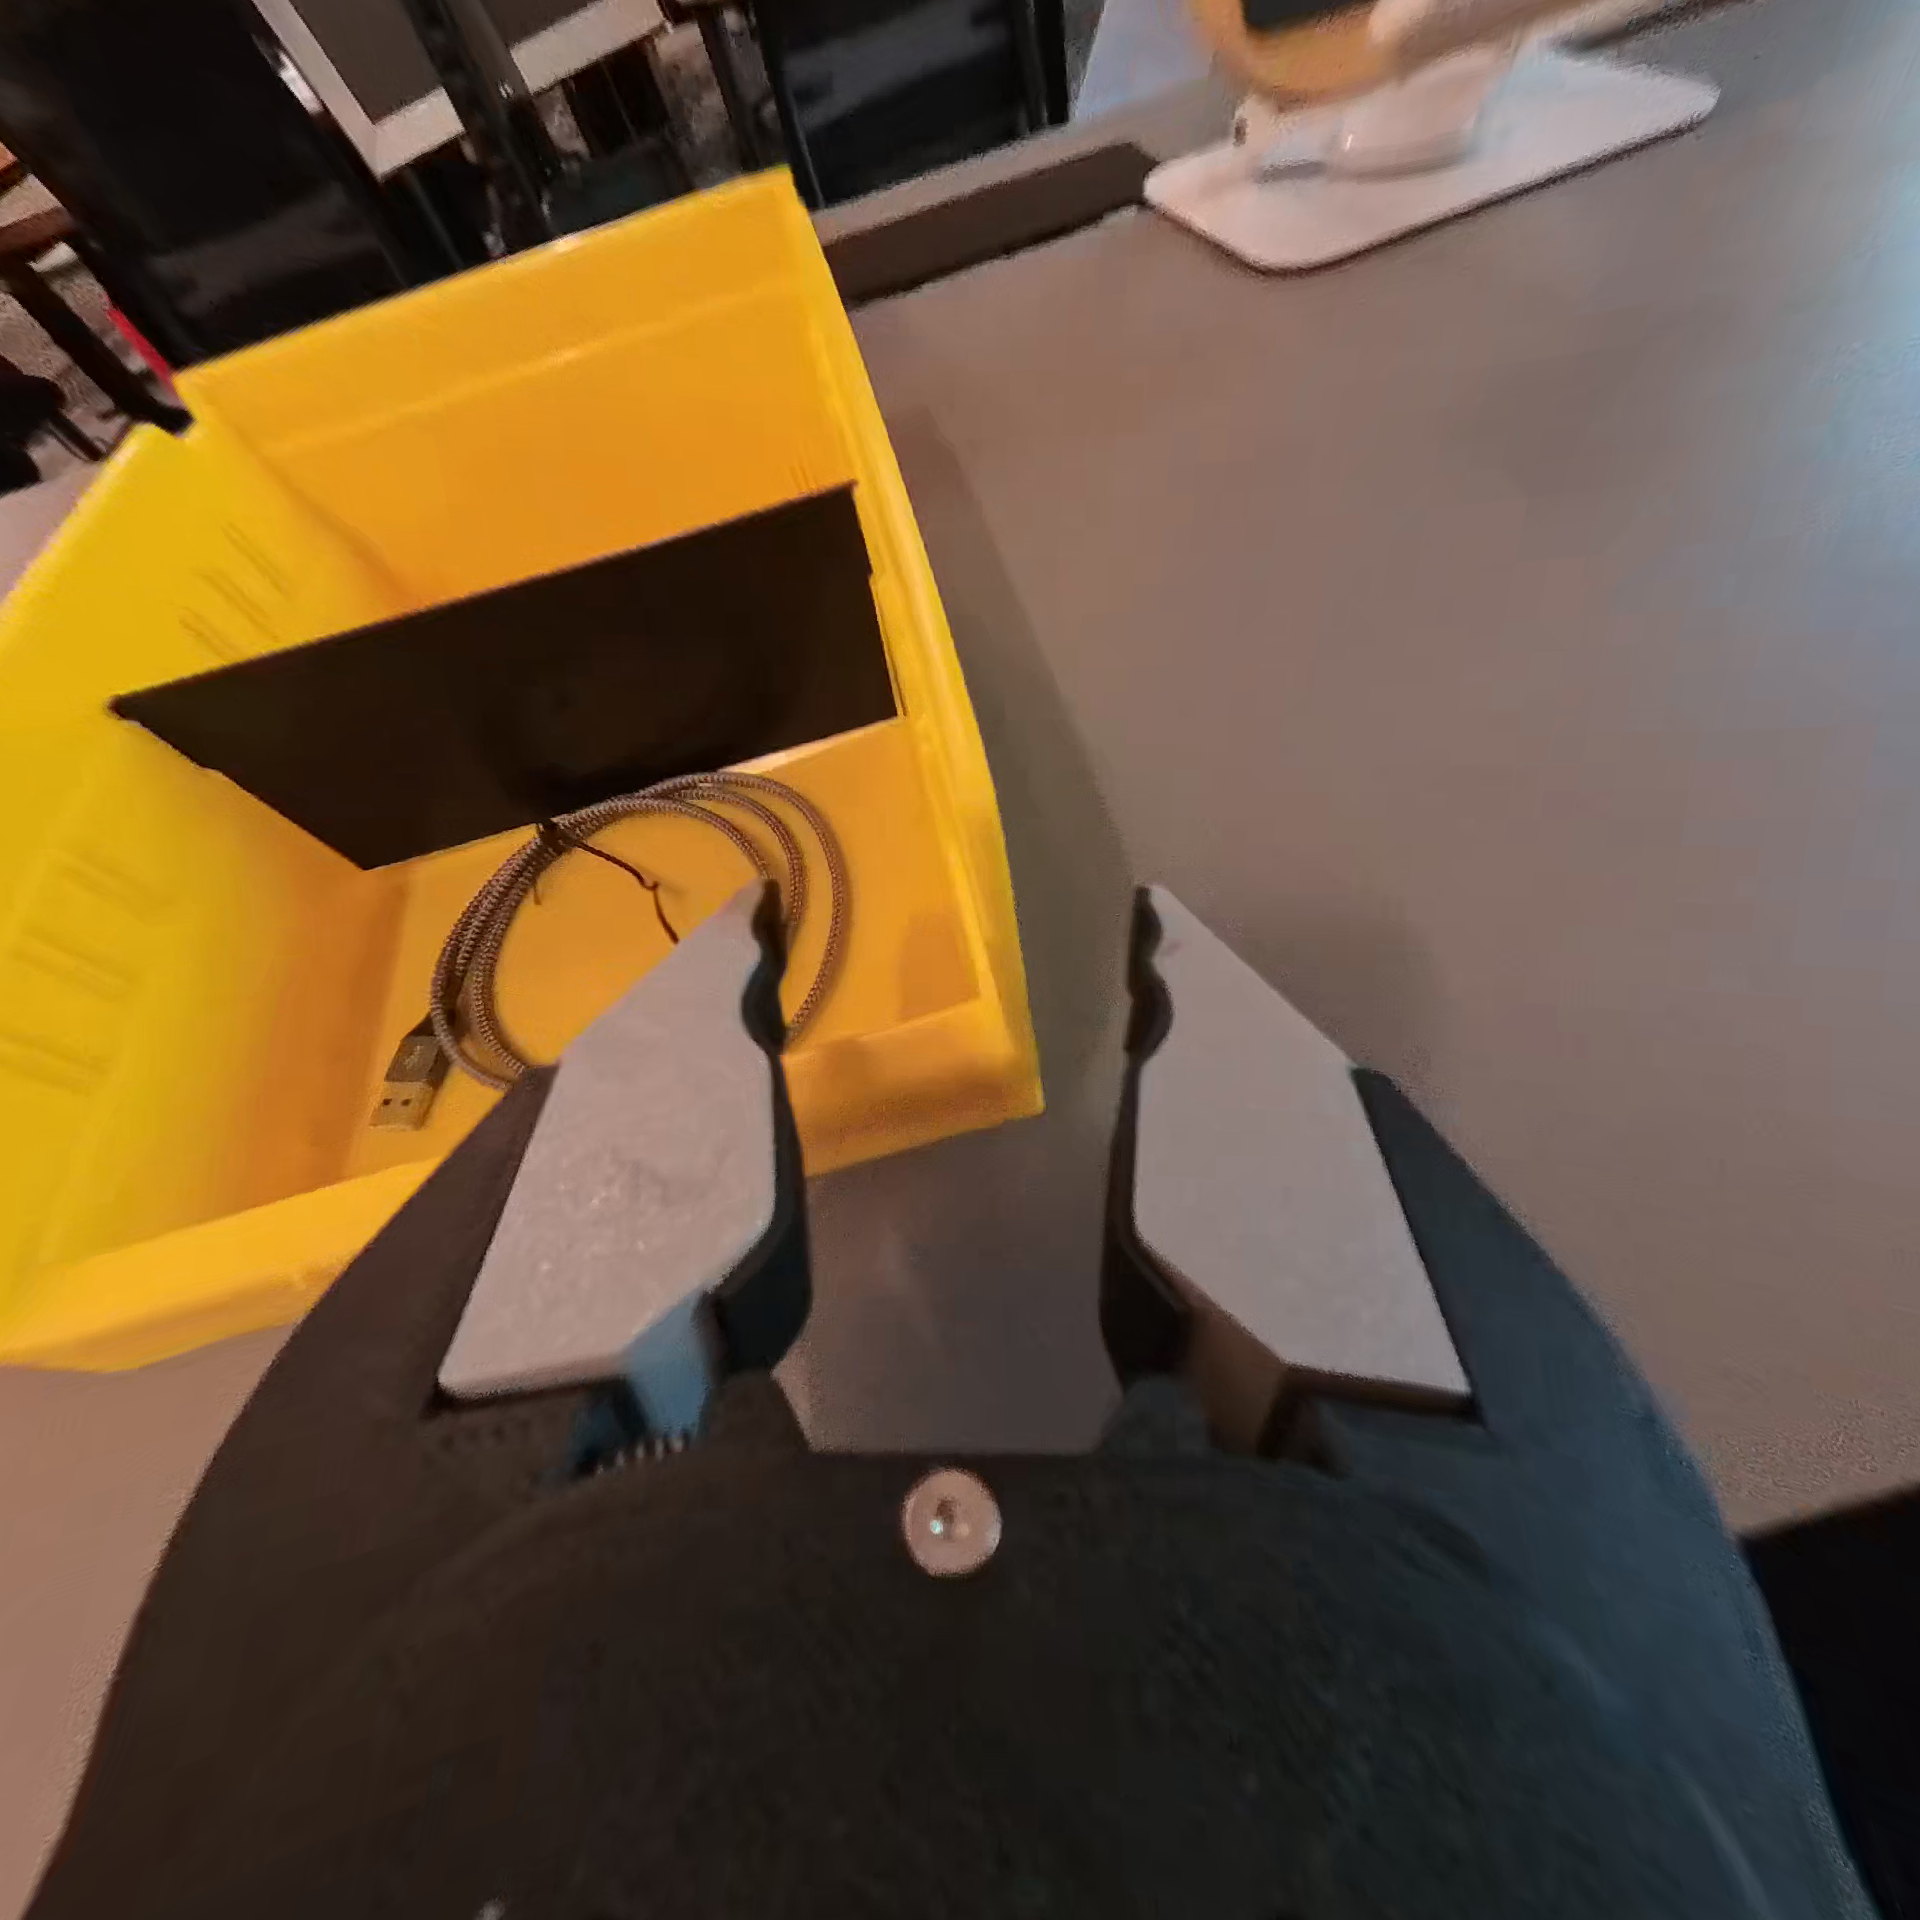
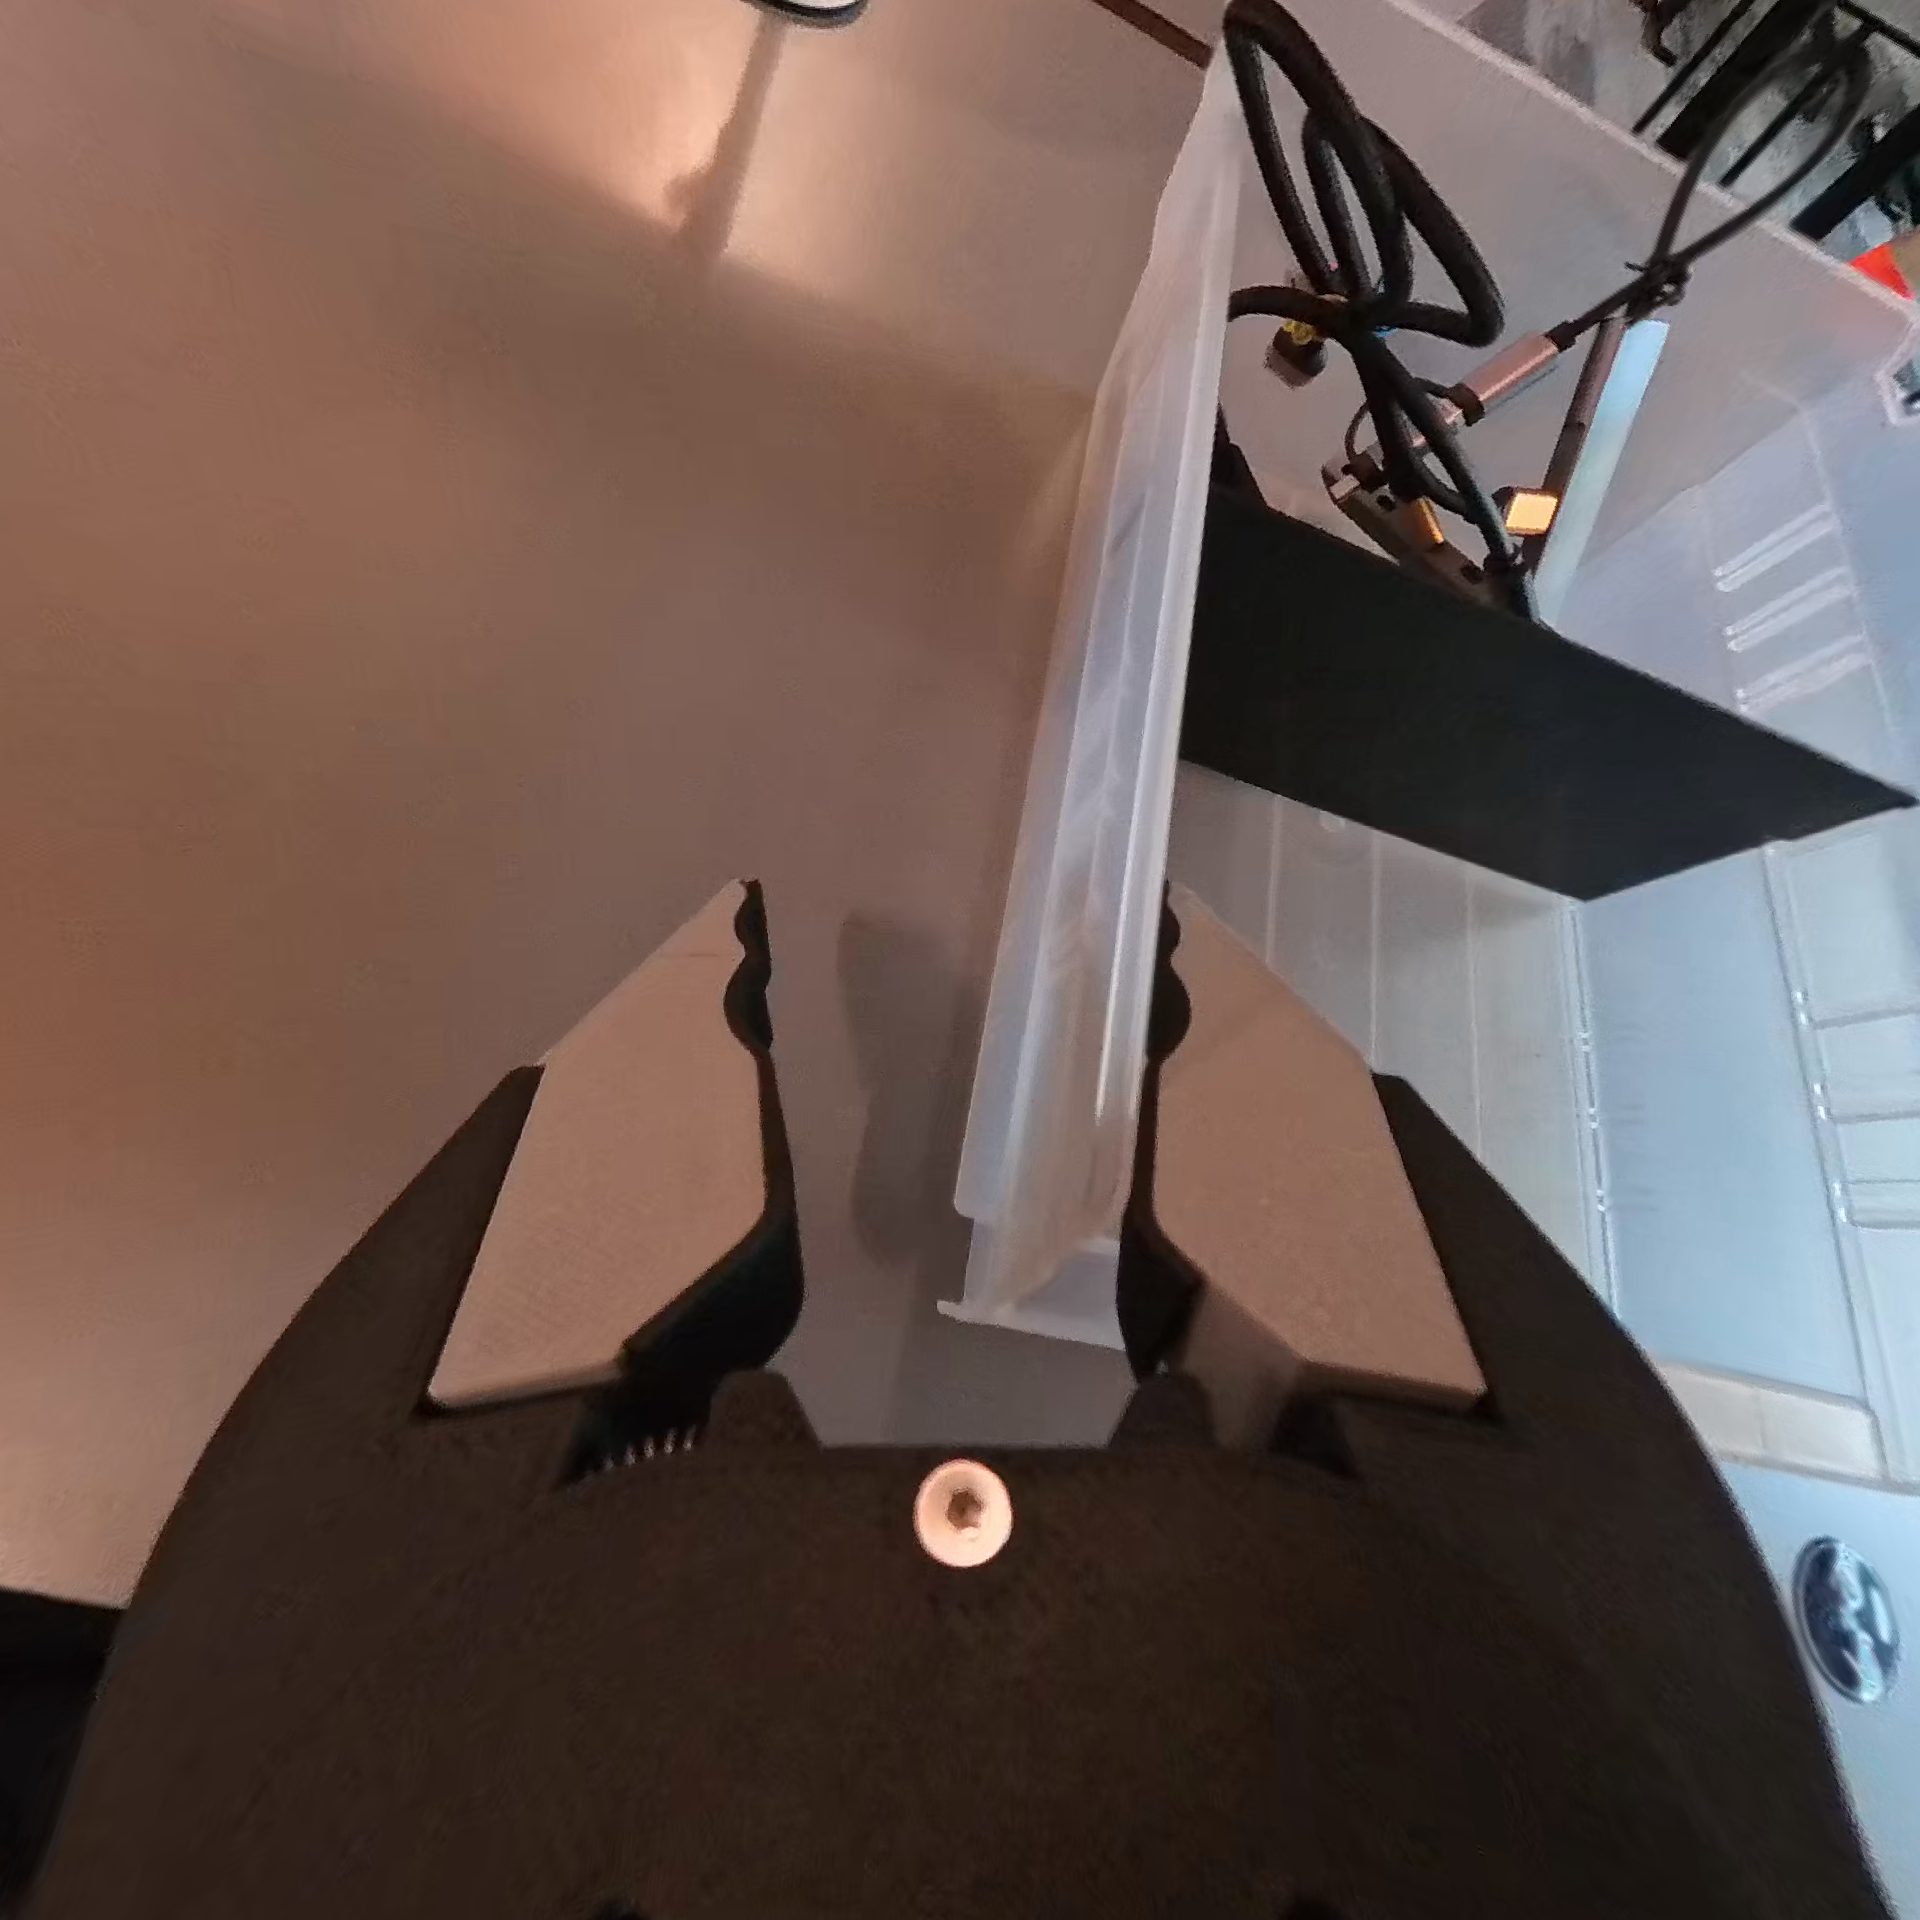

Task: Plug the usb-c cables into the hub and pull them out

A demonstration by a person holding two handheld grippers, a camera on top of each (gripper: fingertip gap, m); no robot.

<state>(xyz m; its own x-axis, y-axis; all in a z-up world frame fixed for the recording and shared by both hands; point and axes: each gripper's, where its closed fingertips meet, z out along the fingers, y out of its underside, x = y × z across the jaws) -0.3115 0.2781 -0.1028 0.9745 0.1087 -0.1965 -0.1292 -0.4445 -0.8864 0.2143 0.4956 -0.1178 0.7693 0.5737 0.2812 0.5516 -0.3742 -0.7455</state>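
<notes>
In the left wrist view a yellow bin (image 1: 540, 416) with a black divider (image 1: 540, 686) holds a coiled braided cable (image 1: 623, 808) with a flat metal plug (image 1: 407, 1091) in its near compartment. My left gripper (image 1: 954, 899) is open and empty above the bin's near right corner, with one finger over the cable. In the right wrist view a translucent white bin (image 2: 1112, 727) with a black divider (image 2: 1455, 707) holds tangled black cables (image 2: 1351, 208) and a grey device (image 2: 1392, 520), partly hidden. My right gripper (image 2: 961, 894) is open, its jaws either side of the bin's left wall.
Both bins stand on a grey table (image 1: 1455, 623). A white stand base (image 1: 1455, 156) sits at the far right in the left wrist view. A dark round object (image 2: 1860, 1642) lies beside the white bin at the lower right of the right wrist view.
</notes>
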